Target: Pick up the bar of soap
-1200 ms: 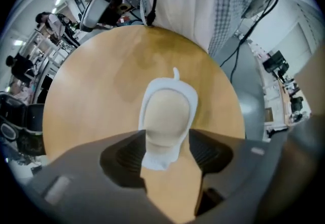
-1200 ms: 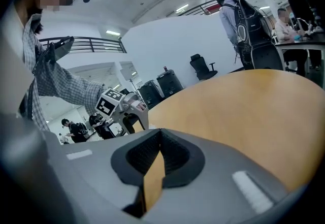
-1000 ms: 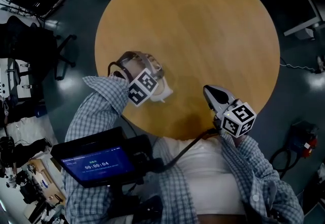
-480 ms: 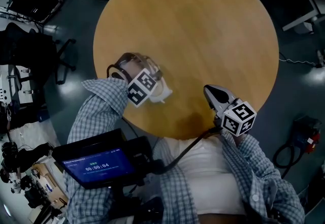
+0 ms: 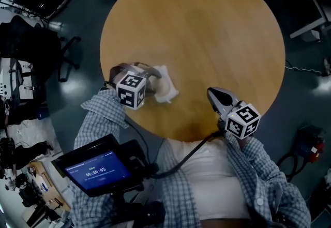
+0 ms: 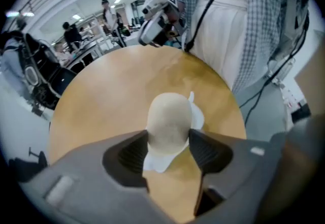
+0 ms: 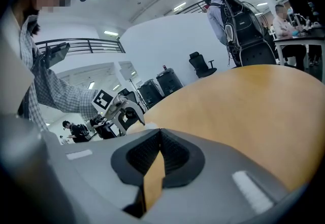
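left claw: jaws just been closing, now pinching the bar of soap
right claw: pressed together over the desk

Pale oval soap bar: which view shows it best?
The left gripper view: the pale oval bar of soap fills its centre, over a white dish, the left gripper's jaws, just closing, pressing both sides. The head view shows mainly the dish; the right gripper view misses it.
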Demonstrator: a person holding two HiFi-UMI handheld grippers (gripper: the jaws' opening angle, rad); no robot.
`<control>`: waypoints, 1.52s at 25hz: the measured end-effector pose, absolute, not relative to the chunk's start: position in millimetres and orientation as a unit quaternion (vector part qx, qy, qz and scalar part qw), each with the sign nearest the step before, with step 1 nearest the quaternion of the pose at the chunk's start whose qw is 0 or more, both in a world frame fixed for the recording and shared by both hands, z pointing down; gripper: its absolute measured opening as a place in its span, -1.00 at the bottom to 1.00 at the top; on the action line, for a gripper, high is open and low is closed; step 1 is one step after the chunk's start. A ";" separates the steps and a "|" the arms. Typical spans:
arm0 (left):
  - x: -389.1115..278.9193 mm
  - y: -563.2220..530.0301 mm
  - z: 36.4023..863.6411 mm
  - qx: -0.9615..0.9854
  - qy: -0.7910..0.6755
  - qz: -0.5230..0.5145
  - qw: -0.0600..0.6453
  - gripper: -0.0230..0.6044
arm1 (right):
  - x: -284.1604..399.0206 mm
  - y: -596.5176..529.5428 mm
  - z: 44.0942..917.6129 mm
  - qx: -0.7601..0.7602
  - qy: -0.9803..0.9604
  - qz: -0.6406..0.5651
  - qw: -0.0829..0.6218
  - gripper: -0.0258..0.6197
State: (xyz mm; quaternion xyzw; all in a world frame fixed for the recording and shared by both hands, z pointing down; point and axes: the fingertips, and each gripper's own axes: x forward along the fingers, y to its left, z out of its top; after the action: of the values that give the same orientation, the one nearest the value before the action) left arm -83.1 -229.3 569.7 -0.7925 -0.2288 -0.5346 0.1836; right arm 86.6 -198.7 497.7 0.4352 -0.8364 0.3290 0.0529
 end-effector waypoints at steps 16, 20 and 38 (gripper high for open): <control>-78.5 -236.5 494.6 -0.953 0.149 -0.260 -0.034 -0.11 | 61.6 -211.7 469.3 0.417 -0.857 0.300 0.033 -0.91; -73.4 -225.1 496.6 -0.956 0.190 -0.211 -0.071 -0.11 | 55.7 -223.5 468.1 0.410 -0.863 0.294 0.022 -0.91; -65.1 -157.3 492.4 -0.953 0.243 -0.124 -0.131 -0.11 | 35.7 -196.6 452.4 0.387 -0.873 0.296 -0.003 -0.91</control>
State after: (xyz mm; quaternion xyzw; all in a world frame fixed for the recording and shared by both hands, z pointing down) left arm -65.1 -157.3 492.4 -0.9533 0.2426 -0.1237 -0.1305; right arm 35.7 -196.6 452.4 0.3873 -0.8732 0.2957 -0.0028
